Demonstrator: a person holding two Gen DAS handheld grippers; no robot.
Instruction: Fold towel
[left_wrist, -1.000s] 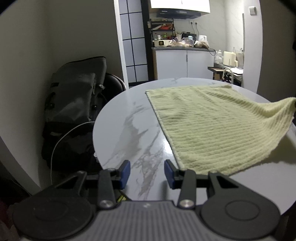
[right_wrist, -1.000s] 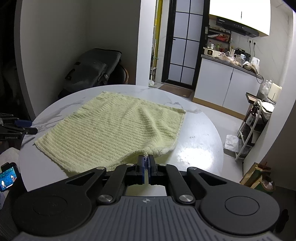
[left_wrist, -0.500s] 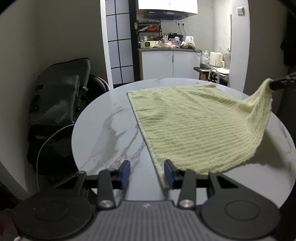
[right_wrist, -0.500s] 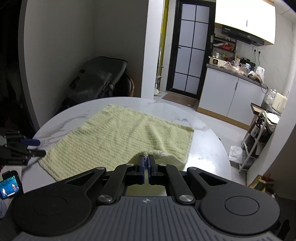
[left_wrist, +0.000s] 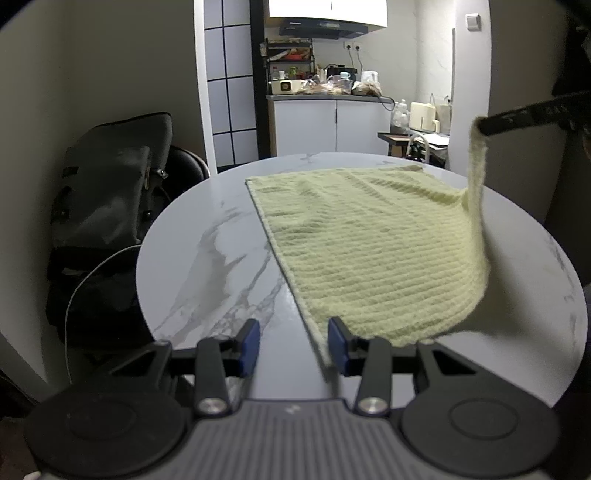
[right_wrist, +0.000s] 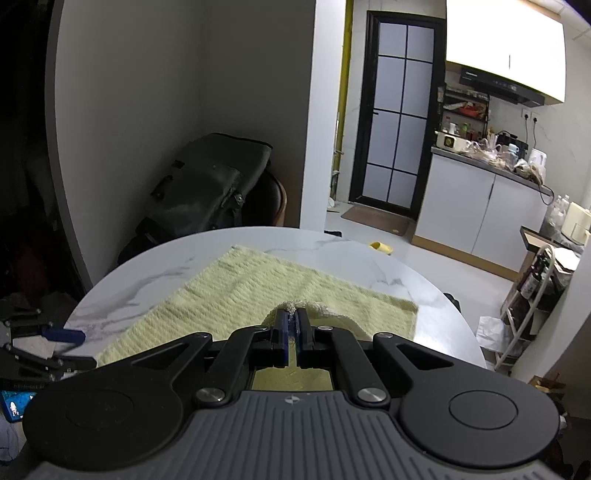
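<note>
Hidden: the towel's (left_wrist: 373, 251) near left corner is blurred between the left gripper's (left_wrist: 293, 345) fingers; contact is unclear.
Around: a dark bag (left_wrist: 110, 192) stands beside the round marble table (left_wrist: 207, 258); kitchen cabinets (right_wrist: 480, 218) are behind.
Left gripper: wide open, holding nothing.
Right gripper (right_wrist: 291, 326): closed on the towel's right corner, lifted above the table.
Towel: mostly flat on the table.

Left gripper (left_wrist: 293, 345): black linkage arms, blue pads, silver screws, ribbed grey housing.
Right gripper (right_wrist: 291, 328): matching black arms, blue pads, round black side discs.
</note>
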